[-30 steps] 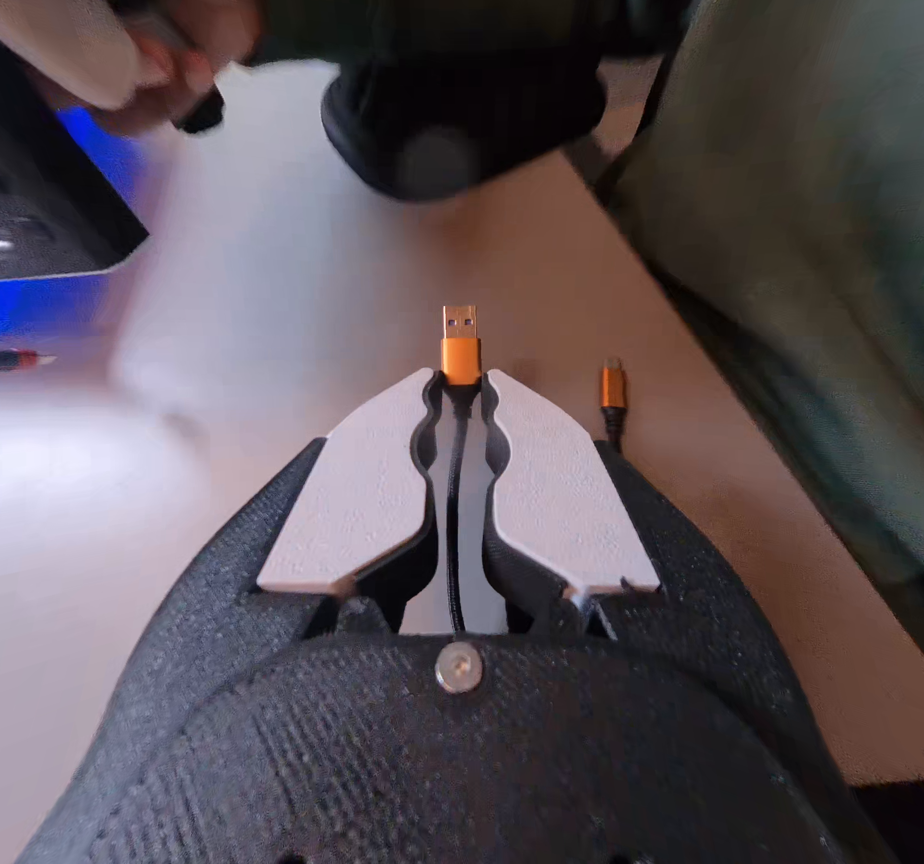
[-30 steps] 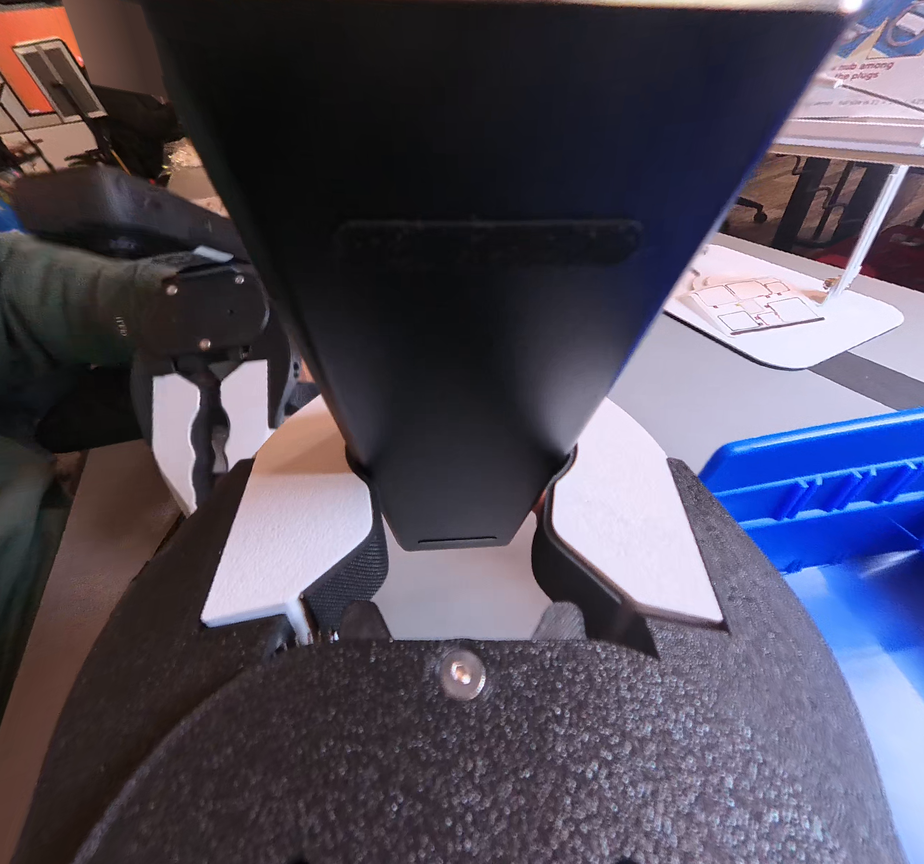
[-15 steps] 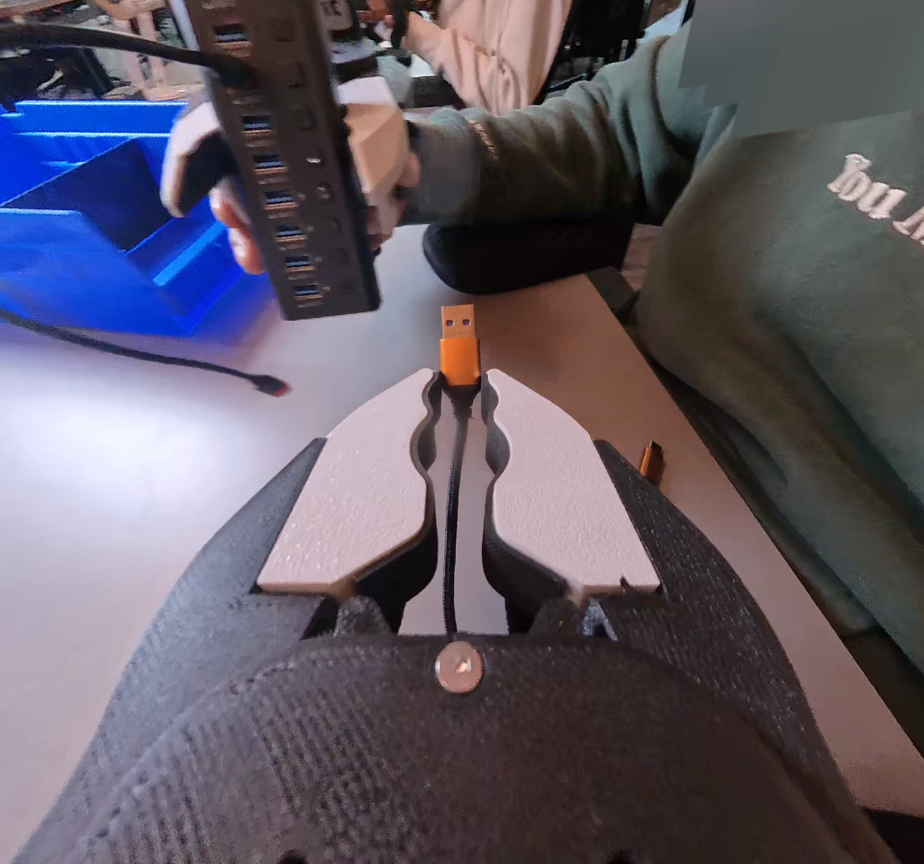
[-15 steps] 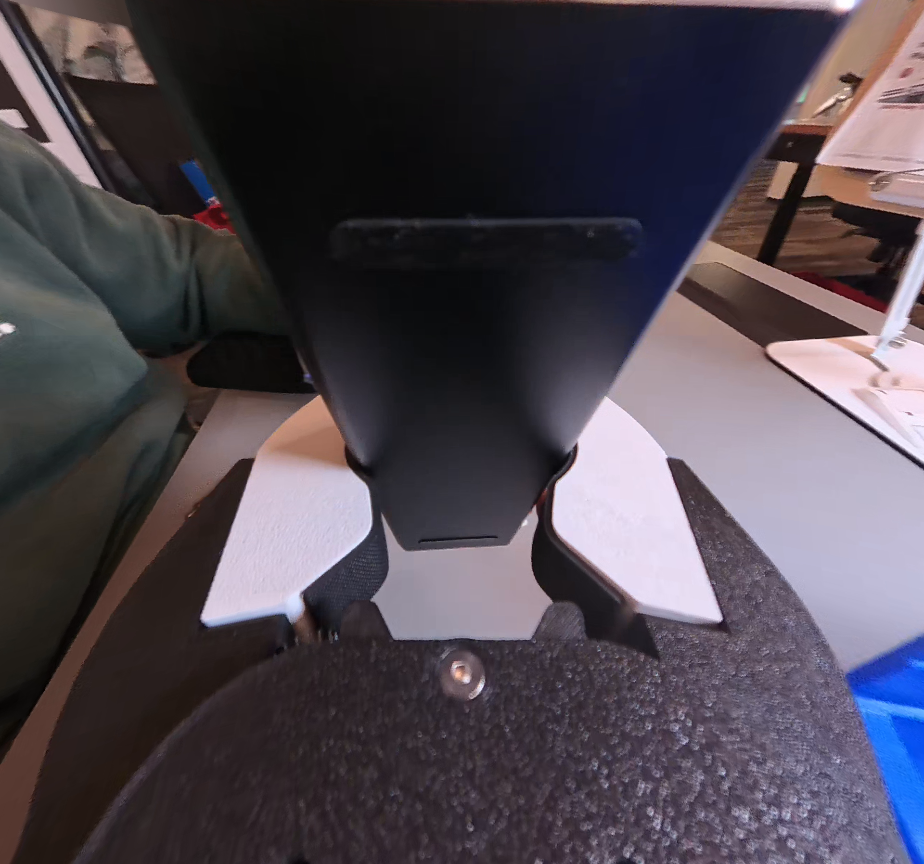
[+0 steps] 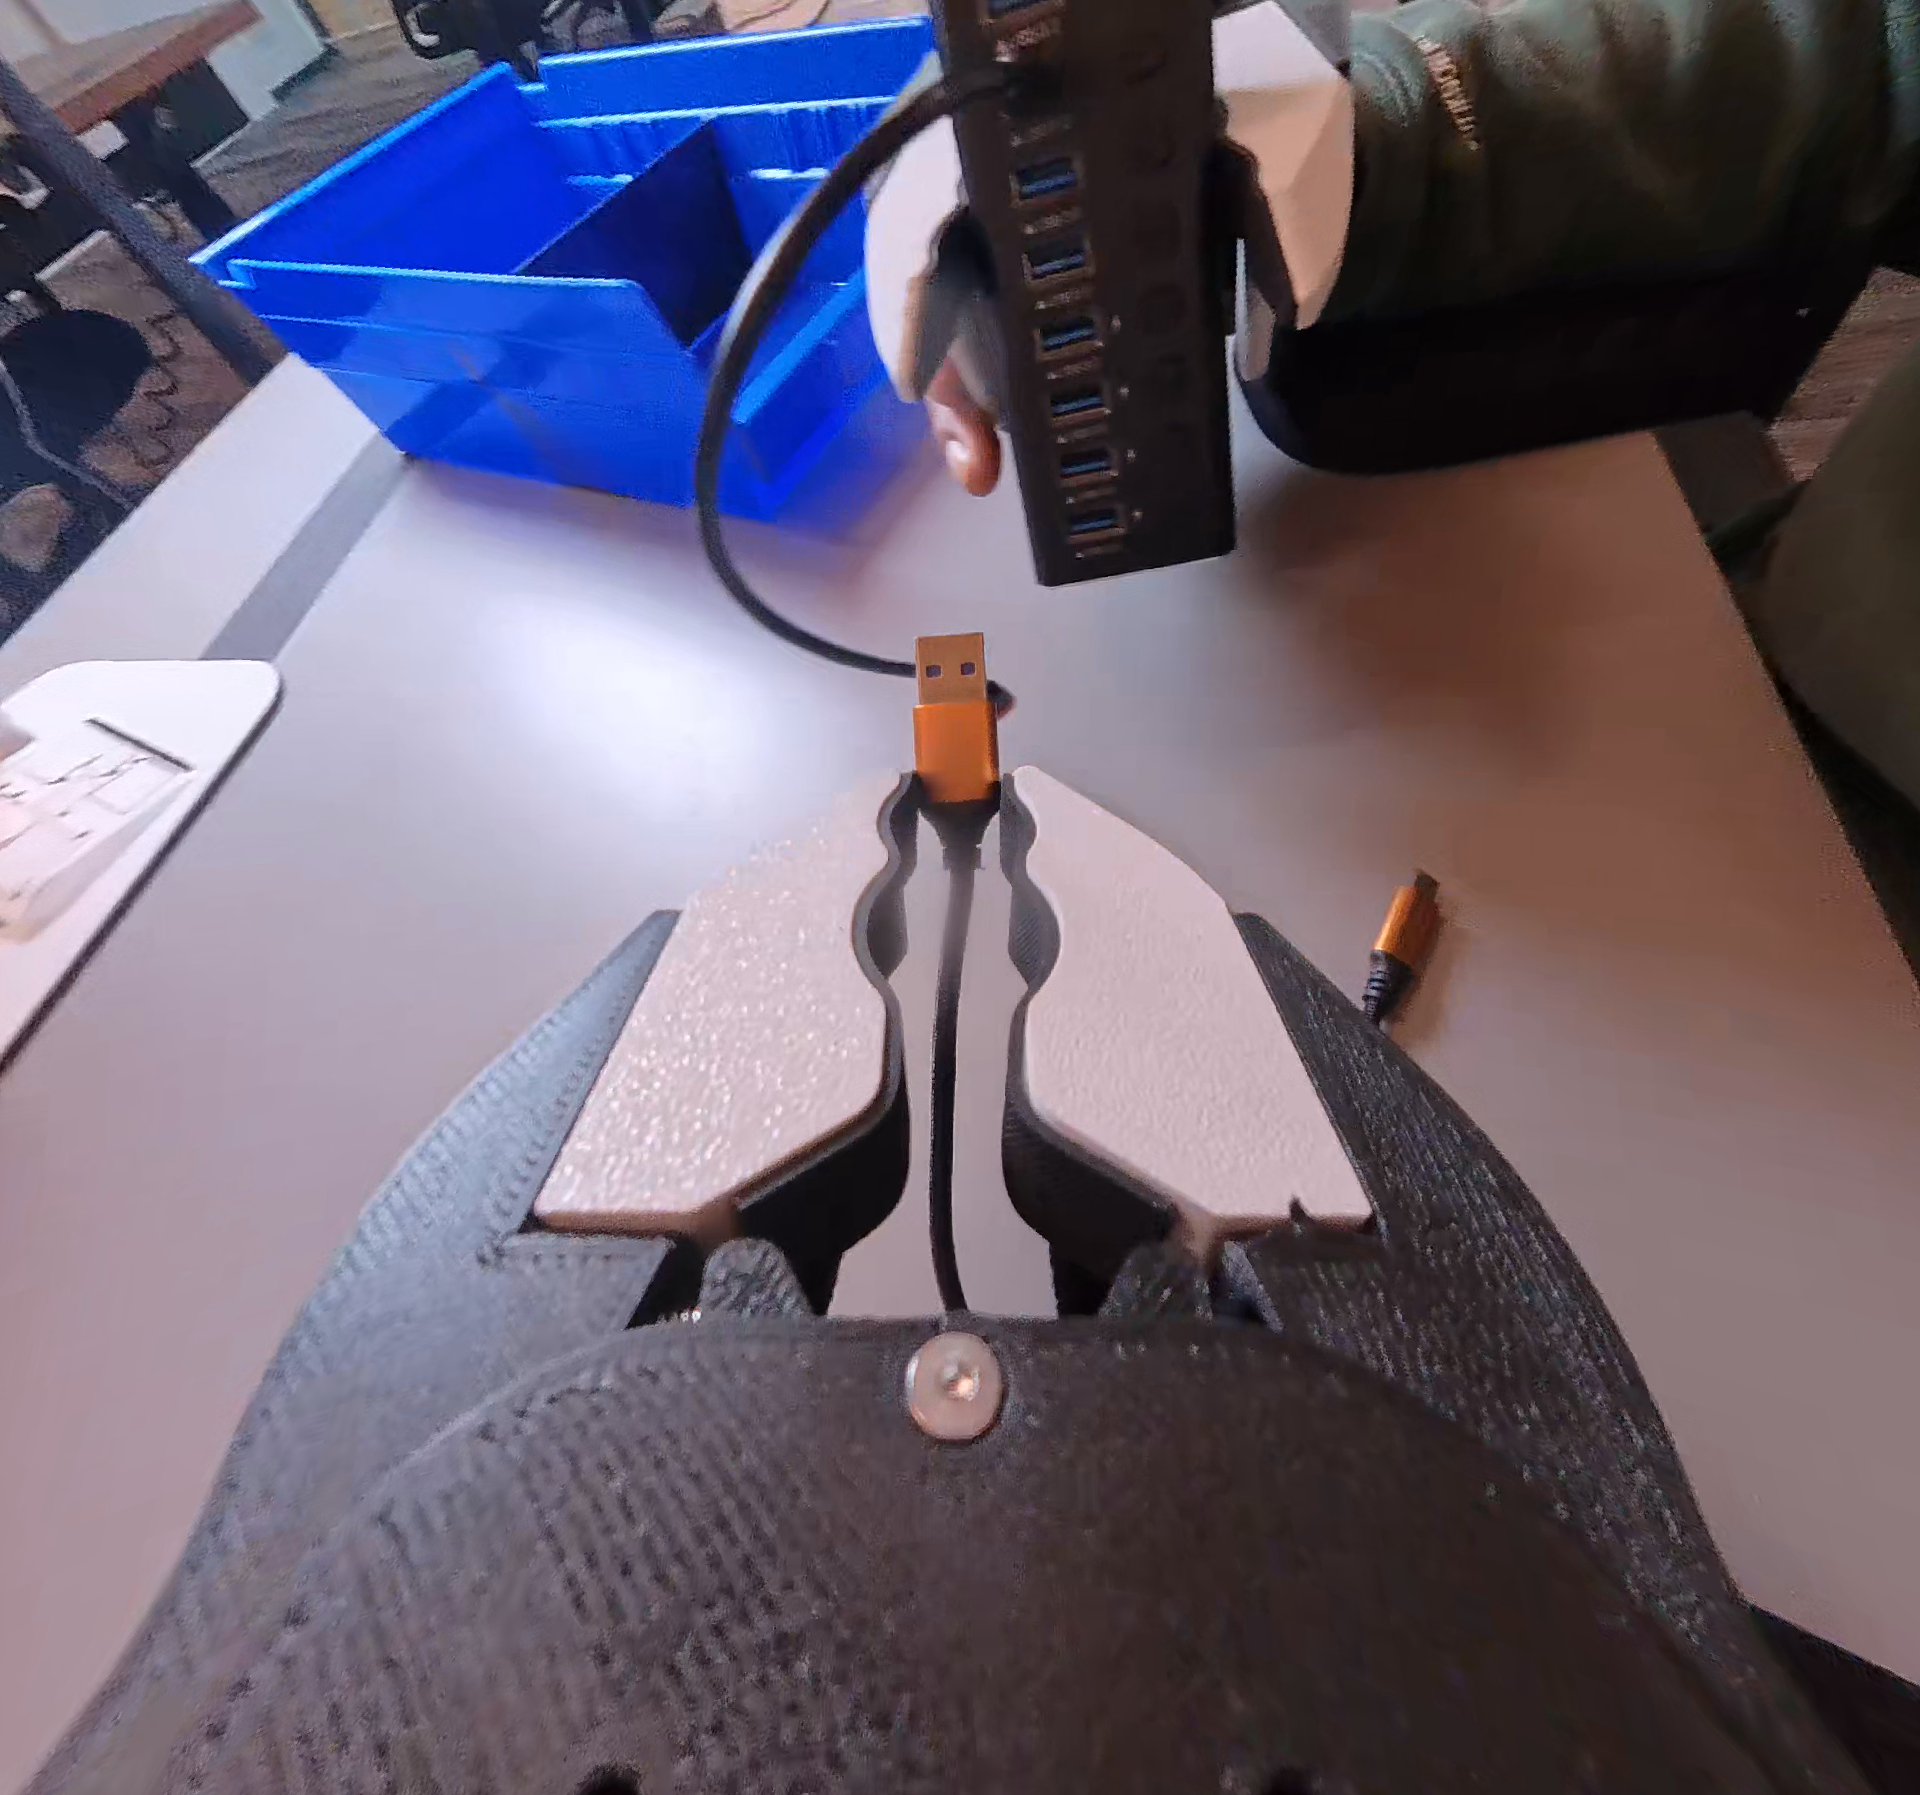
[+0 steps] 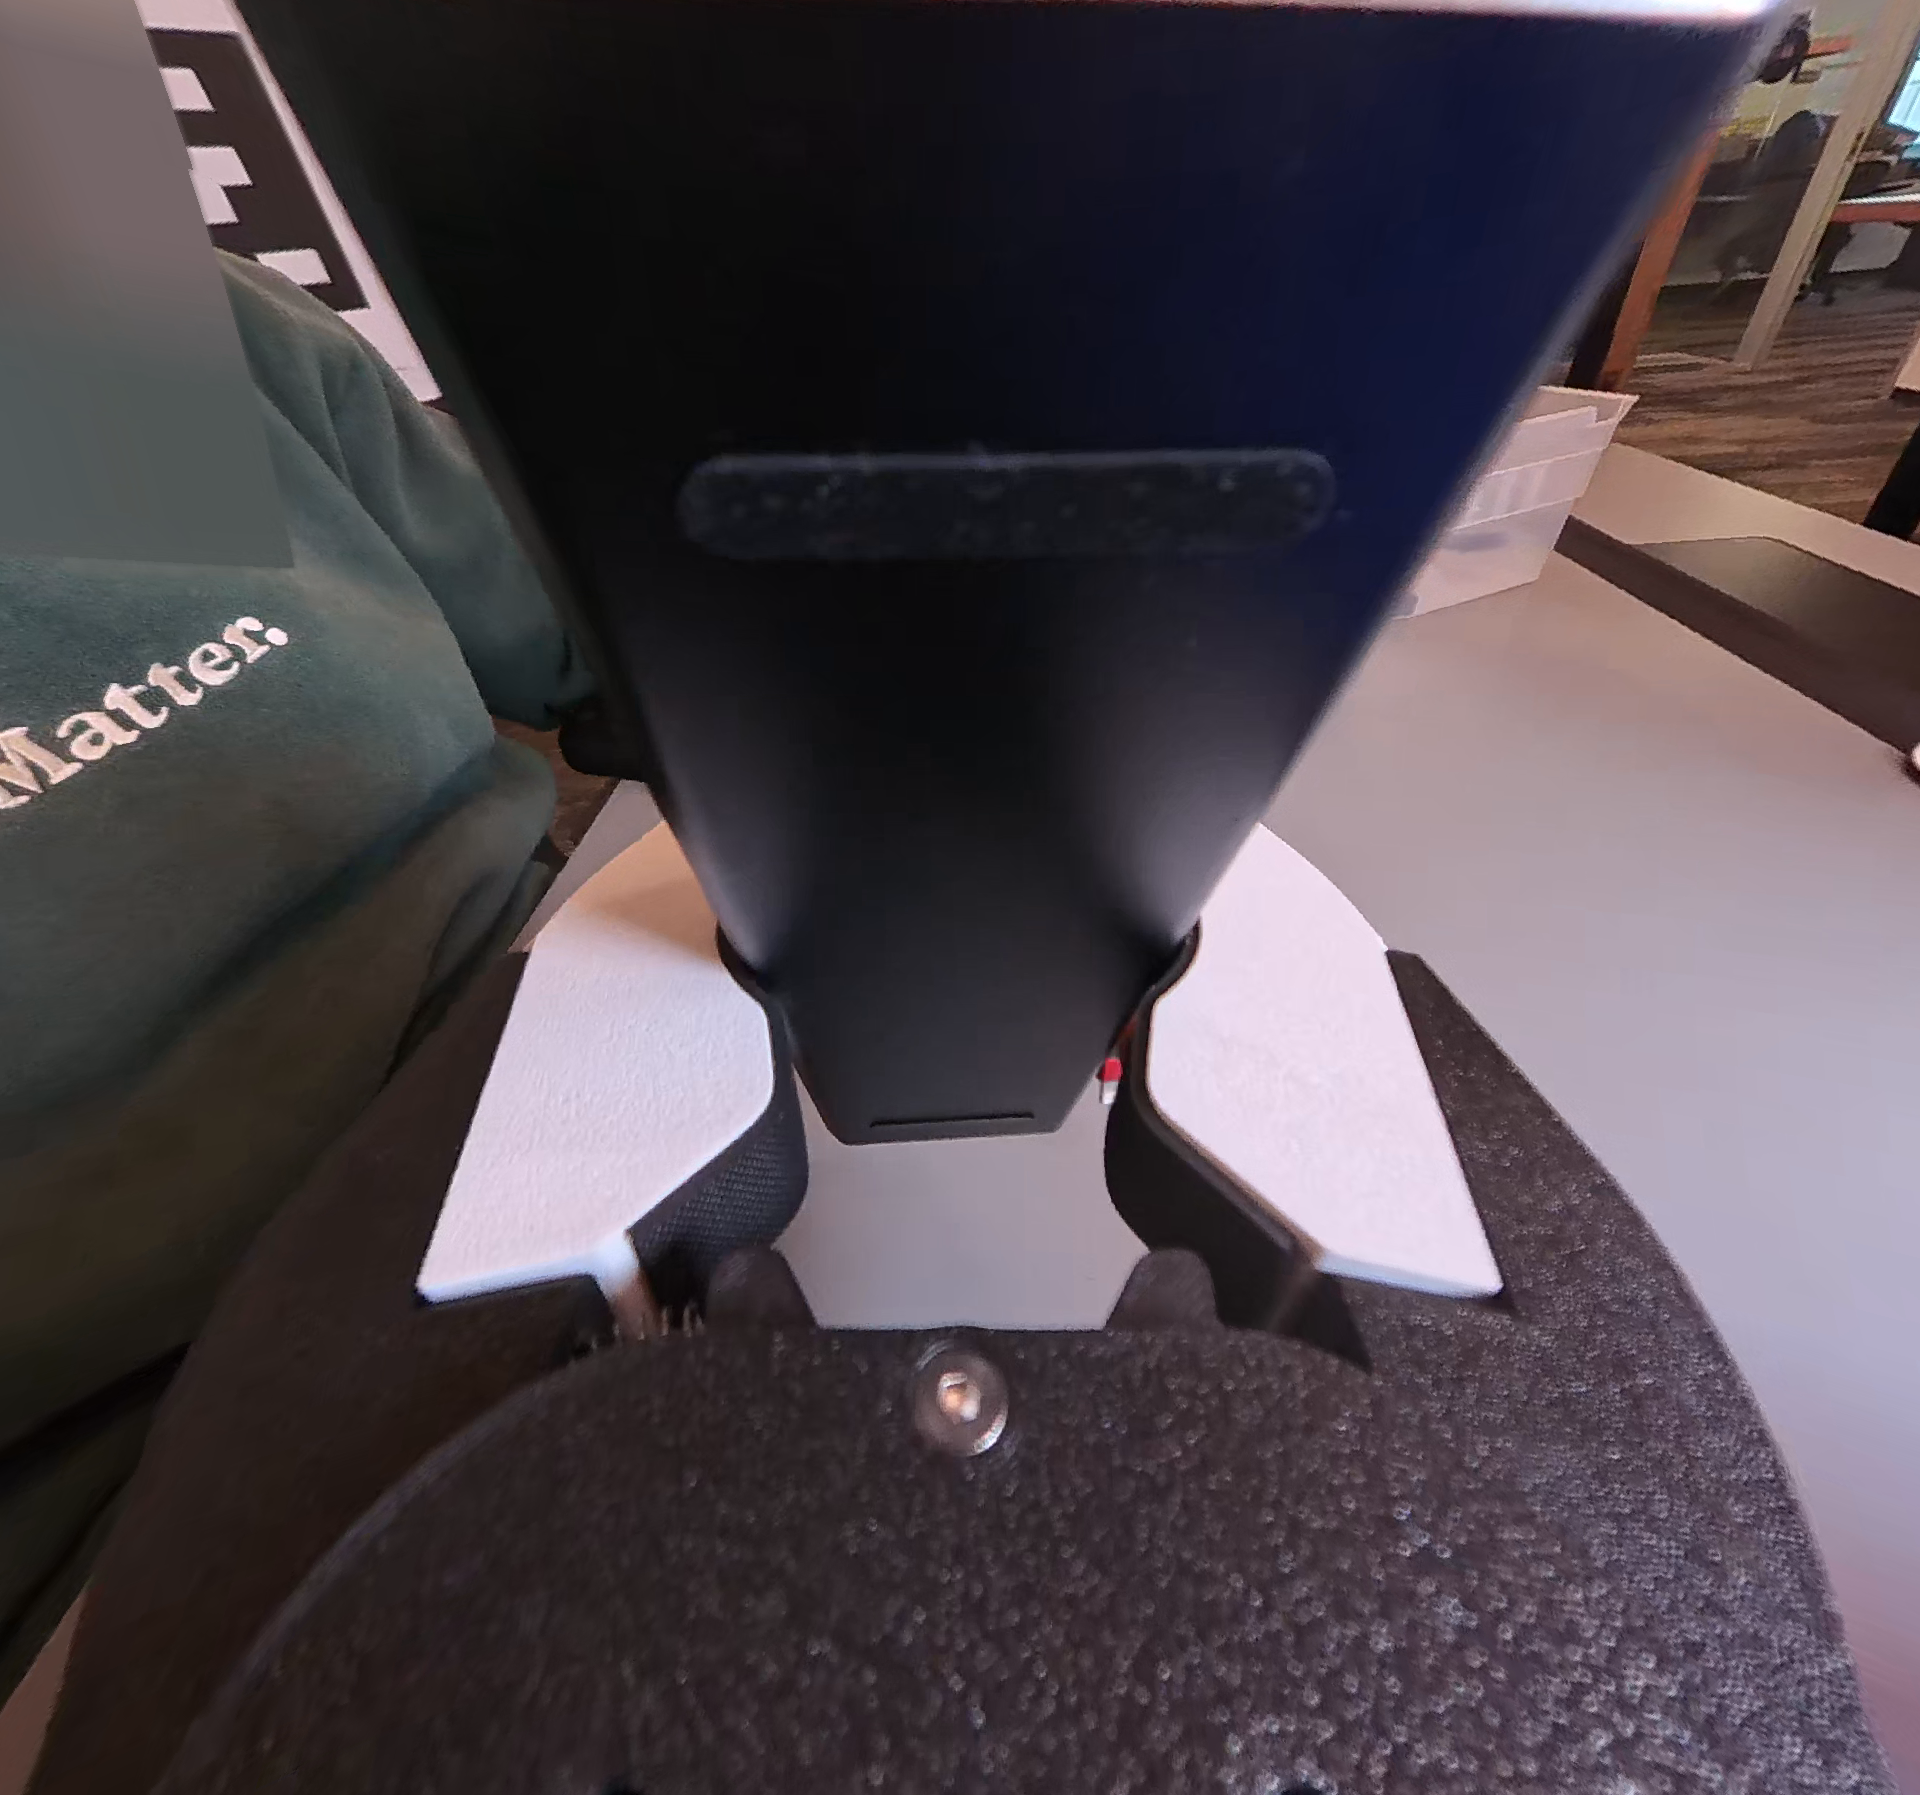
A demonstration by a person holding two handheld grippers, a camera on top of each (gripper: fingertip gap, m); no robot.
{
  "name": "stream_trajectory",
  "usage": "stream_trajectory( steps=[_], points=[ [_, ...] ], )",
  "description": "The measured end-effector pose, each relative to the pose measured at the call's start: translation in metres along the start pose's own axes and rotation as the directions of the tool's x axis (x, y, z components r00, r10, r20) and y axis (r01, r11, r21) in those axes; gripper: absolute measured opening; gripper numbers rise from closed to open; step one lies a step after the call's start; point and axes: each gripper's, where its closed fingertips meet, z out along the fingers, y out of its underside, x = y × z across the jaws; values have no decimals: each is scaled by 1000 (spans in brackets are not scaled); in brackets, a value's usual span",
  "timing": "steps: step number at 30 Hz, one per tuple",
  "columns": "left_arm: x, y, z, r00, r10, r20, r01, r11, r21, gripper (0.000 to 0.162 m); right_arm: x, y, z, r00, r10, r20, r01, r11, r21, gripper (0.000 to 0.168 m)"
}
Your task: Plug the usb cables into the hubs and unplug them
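Now the left gripper (image 5: pixel 956 789) clenched the orange usb plug (image 5: pixel 951 722) just short of the hub (image 5: pixel 1101 228), held upright in the right gripper's (image 6: pixel 961 1028) fingers above the table (image 5: pixel 520 706), so pls square plug w/ a free port before pushing.

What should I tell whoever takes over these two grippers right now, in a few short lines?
Left gripper: shut on the orange USB plug, metal tip pointing forward, above the table.
Right gripper: shut on the black hub, held upright above the table, port side facing the left gripper.
A black cable is already in an upper port. The same cable's small orange connector lies loose on the table. Blue bin behind.
Done: plug and hub both picked up, roughly facing.
Left: line up with a free port, insert, then unplug.
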Motion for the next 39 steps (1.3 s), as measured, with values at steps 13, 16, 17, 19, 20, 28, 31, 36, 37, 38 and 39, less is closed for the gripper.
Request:
stream_trajectory(
  steps=[13,16,17,19,20,28,31,36,37,38,39],
  points=[
    [34,-30,11,992,-72,-100,68,997,-40,15,1,11,6,1000,-14,-19,12,997,-77,71],
    [41,-31,24,989,-91,-115,79,991,-108,15,2,19,10,999,-34,-38,29,991,-133,71],
    [43,-26,30,988,-91,-124,73,987,-144,15,2,21,12,998,-44,-42,37,988,-149,71],
    [50,-8,39,983,-86,-161,48,973,-227,15,1,25,13,997,-61,-48,52,983,-175,71],
    [53,2,43,982,-81,-172,34,965,-261,15,1,26,13,996,-68,-52,58,980,-188,71],
    [60,60,56,983,-6,-184,-71,910,-408,16,14,30,4,991,-74,-115,47,975,-217,71],
    [61,63,52,983,-6,-186,-71,911,-406,19,18,29,0,989,-69,-131,40,976,-214,71],
    [60,68,45,982,-54,-182,-27,909,-416,17,21,31,-1,988,-63,-142,31,976,-216,71],
    [60,68,46,981,-73,-178,-7,912,-410,16,21,31,-1,988,-62,-142,30,976,-217,71],
    [59,68,46,982,-86,-171,8,912,-410,16,21,31,-1,988,-60,-142,28,975,-219,71],
    [58,68,47,983,-86,-160,13,911,-412,15,21,32,-1,988,-59,-143,27,975,-221,71]
  ],
)
